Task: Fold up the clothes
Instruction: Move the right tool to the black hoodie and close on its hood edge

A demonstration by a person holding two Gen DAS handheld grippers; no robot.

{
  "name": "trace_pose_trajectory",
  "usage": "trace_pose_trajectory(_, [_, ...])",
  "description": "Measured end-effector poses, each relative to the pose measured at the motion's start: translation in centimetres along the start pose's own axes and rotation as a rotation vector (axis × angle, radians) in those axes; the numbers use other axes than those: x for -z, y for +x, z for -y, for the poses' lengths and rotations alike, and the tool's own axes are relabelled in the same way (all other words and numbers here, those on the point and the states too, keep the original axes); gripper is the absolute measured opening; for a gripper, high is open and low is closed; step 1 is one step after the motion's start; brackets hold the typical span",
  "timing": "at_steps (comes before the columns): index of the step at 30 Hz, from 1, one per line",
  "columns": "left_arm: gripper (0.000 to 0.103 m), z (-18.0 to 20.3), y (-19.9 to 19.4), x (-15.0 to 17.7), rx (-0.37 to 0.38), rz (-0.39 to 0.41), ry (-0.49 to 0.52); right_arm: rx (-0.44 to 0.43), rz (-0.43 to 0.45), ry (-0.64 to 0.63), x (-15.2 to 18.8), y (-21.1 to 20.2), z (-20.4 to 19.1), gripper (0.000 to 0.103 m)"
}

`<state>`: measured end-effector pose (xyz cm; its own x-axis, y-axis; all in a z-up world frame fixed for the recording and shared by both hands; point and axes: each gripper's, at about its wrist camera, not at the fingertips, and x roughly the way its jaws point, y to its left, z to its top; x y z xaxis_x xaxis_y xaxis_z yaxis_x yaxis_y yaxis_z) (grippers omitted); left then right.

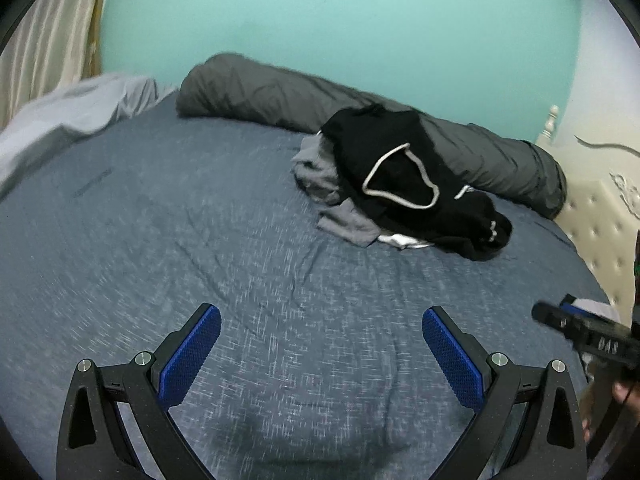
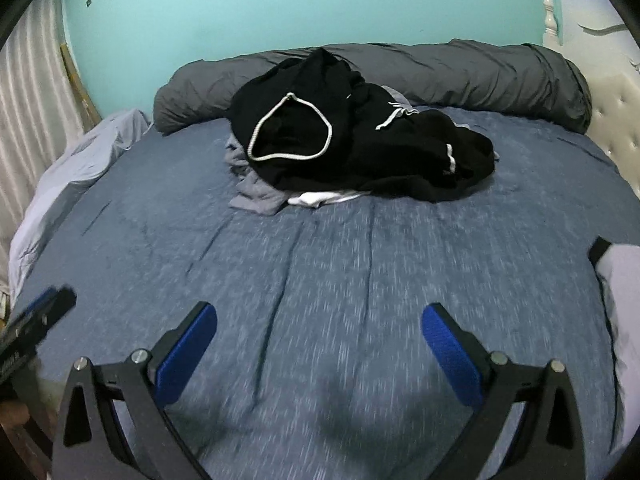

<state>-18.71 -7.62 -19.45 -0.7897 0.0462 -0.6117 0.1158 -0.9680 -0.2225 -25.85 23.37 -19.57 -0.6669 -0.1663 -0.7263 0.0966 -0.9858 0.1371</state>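
Clothes (image 2: 352,144) sit heaped at the far side of the bed (image 2: 320,264), black hoodie (image 2: 304,136) on top, its white-edged hood gaping, with a grey top (image 2: 256,196) and something white (image 2: 316,199) poking out underneath. Behind the heap, a rolled grey duvet (image 2: 460,70) lies along the turquoise wall (image 2: 280,4), probably pushed back to leave sheet free for folding.

Left gripper (image 1: 322,336) hovers low over the near sheet, tongs spread wide, holding nothing. Right gripper (image 2: 319,332), same story: tongs apart, empty, aimed straight at the heap. Both are well short of it, so no fold has begun, I'd say. Likely first job is lifting that hoodie clear. At the near right, a pale folded item (image 2: 622,280) rests at the bed's edge.
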Motion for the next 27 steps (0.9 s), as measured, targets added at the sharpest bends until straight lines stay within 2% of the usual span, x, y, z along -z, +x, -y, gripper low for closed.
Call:
trace_pose_trajectory(6, [0.103, -2.9, 4.7, 2.2, -0.011, -0.041, -0.05, 0.002, -0.028, -0.063, -2.4, 5.9, -0.5, 0.103])
trace_pose_trajectory(10, [0.103, -4.6, 6.7, 3.5, -0.011, -0.079, -0.085, 0.008, -0.034, -0.032, -4.1, 9.7, -0.1, 0.103])
trace_pose_trajectory(14, [0.103, -5.3, 7.0, 4.1, -0.017, -0.068, -0.095, 0.003, -0.031, 0.049, -5.9, 12.8, 0.9, 0.103])
trace_pose_trajectory(18, [0.103, -5.6, 6.7, 4.3, -0.016, -0.047, -0.09, 0.025, 0.007, 0.063, -8.3, 14.8, 1.2, 0.102])
trace_pose_trajectory(21, [0.103, -5.9, 6.6, 4.4, -0.012, -0.034, -0.101, 0.038, 0.042, 0.087, -10.2, 15.8, 1.5, 0.098])
trace_pose_trajectory(26, [0.103, -6.4, 6.7, 4.4, 0.0, -0.029, -0.113, 0.057, 0.035, 0.089, -12.5, 18.2, 1.6, 0.073])
trace_pose_trajectory(27, [0.103, -6.5, 6.7, 4.4, 0.0, -0.028, -0.116, 0.054, 0.039, 0.086, -12.9, 18.6, 1.5, 0.071])
